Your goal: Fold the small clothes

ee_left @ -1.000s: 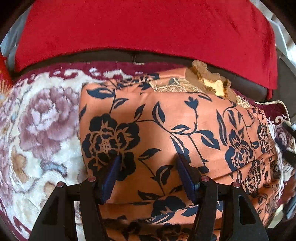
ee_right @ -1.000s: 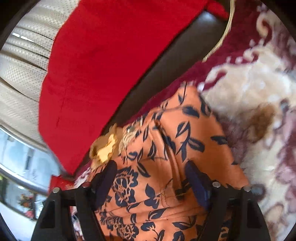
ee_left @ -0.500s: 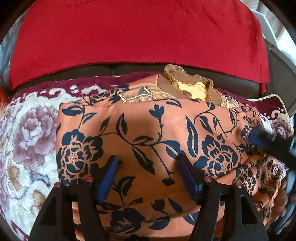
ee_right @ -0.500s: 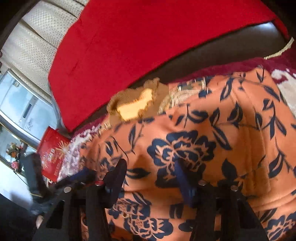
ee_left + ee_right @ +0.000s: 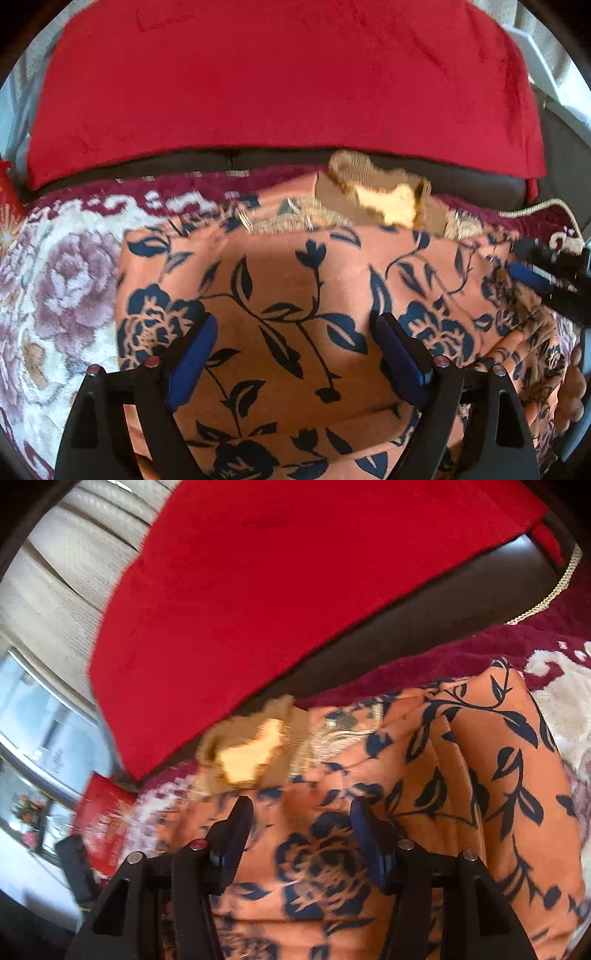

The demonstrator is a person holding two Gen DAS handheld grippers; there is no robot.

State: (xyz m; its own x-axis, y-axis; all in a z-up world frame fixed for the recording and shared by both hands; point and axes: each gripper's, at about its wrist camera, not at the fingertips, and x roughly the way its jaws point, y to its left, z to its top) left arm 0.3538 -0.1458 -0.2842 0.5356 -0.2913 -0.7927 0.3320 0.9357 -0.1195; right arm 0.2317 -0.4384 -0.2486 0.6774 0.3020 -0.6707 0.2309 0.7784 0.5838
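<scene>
An orange garment with navy flowers (image 5: 295, 280) lies folded on a floral blanket (image 5: 55, 280), its gold lace collar (image 5: 380, 192) at the far edge. My left gripper (image 5: 293, 332) is open just above the cloth, holding nothing. My right gripper (image 5: 301, 814) is open over the same garment (image 5: 461, 775) near the collar (image 5: 251, 753), jaws narrower than the left's, empty. The right gripper also shows at the right edge of the left wrist view (image 5: 532, 277).
A red cushion (image 5: 280, 85) rests on a dark sofa back (image 5: 480, 184) behind the garment. A window (image 5: 33, 716) and a red packet (image 5: 103, 819) are at the left in the right wrist view. A gold cord (image 5: 535, 208) edges the blanket.
Both grippers moved over the garment; the right one swung round toward the collar and its jaws narrowed. The left view shifted a little right and closer. The garment stays flat.
</scene>
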